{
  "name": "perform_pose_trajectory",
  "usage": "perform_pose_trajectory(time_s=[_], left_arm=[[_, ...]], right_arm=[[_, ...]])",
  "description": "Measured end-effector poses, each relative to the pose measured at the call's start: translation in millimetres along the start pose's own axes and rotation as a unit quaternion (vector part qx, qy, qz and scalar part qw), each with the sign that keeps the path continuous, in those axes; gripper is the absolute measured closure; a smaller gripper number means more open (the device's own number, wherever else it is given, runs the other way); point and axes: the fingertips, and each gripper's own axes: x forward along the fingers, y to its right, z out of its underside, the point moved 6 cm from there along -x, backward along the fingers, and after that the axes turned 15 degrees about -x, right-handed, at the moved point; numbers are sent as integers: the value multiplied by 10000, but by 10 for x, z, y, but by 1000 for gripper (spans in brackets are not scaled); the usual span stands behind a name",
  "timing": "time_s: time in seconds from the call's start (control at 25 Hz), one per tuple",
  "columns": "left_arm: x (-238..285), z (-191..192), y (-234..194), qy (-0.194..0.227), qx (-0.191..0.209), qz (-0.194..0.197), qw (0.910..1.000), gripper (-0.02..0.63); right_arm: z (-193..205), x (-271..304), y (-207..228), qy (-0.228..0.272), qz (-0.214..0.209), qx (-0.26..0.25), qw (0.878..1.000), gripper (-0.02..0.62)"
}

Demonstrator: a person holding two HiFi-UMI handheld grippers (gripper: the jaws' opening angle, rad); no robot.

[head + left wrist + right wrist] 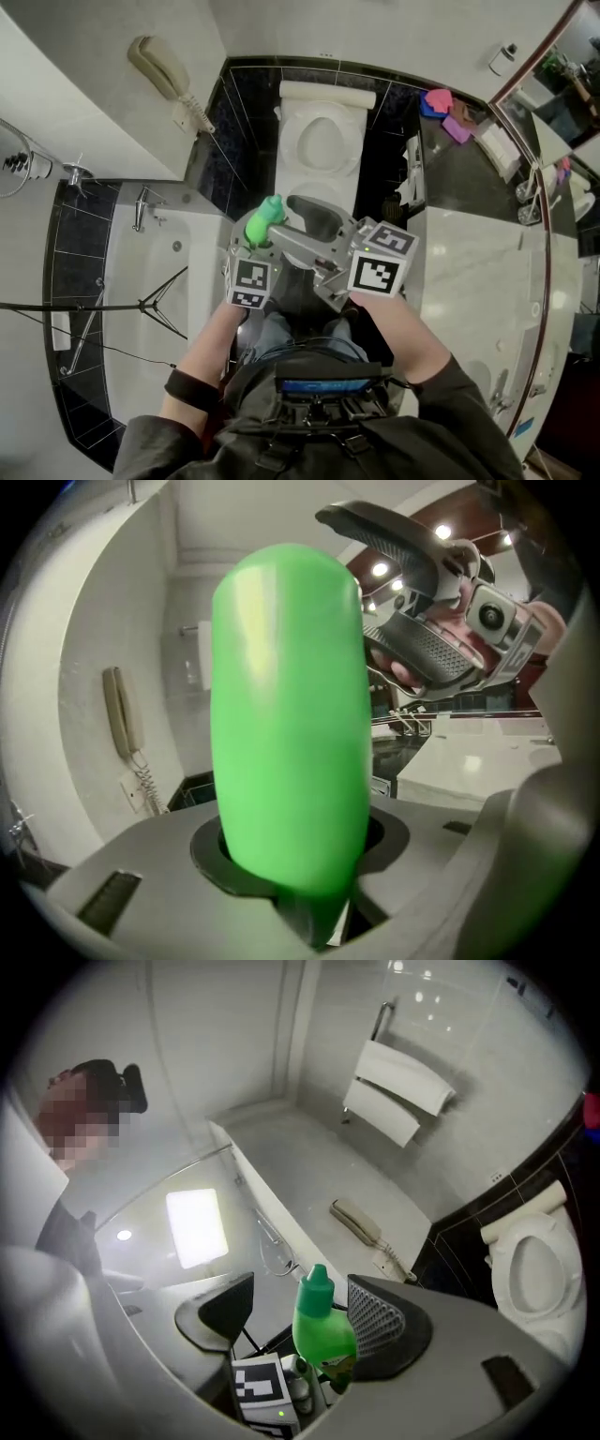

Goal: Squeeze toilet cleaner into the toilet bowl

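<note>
A green toilet cleaner bottle point(262, 223) with a green cap stands upright in my left gripper point(255, 247), whose jaws are shut on its lower body. In the left gripper view the bottle point(286, 714) fills the middle. My right gripper point(305, 232) is just right of the bottle with its jaws wide apart. In the right gripper view the bottle point(323, 1321) shows between the jaws of the right gripper point(302, 1312), with the mesh pad close beside it and a clear gap on the other side. The white toilet point(292, 141) lies ahead, bowl uncovered.
A bathtub point(141, 272) is at the left and a wall phone point(161, 67) hangs above it. A pale counter point(469, 272) runs along the right, with coloured cloths point(441, 103) at its far end. White towels point(398, 1087) hang on a wall rail.
</note>
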Motion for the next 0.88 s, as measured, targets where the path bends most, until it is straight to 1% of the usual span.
perform_pose_trajectory(time_s=[0.12,0.28,0.4,0.44,0.48,0.52,0.76,0.88], left_arm=[[35,45,-15,37,-28,-183,9998,410],[50,118,6,-54,-47,-358,9993,410],[54,121,20,-85,-11,-449,9990,410],[56,117,28,-91,-2,-463,9989,410],[59,114,35,-96,-5,-468,9989,410],[62,111,41,-102,-20,-467,9989,410],[59,88,63,-136,-93,-328,9993,410],[58,43,95,-182,-96,-44,9998,410]], right_arm=[[17,38,82,17,192,343,9992,273],[48,77,113,55,164,656,9977,301],[82,117,114,-25,148,739,9972,313],[90,122,115,-40,168,742,9971,329],[93,121,119,-34,205,737,9971,379],[92,116,124,-23,241,718,9971,456],[65,106,127,8,189,534,9984,460],[50,91,140,93,92,445,9989,459]])
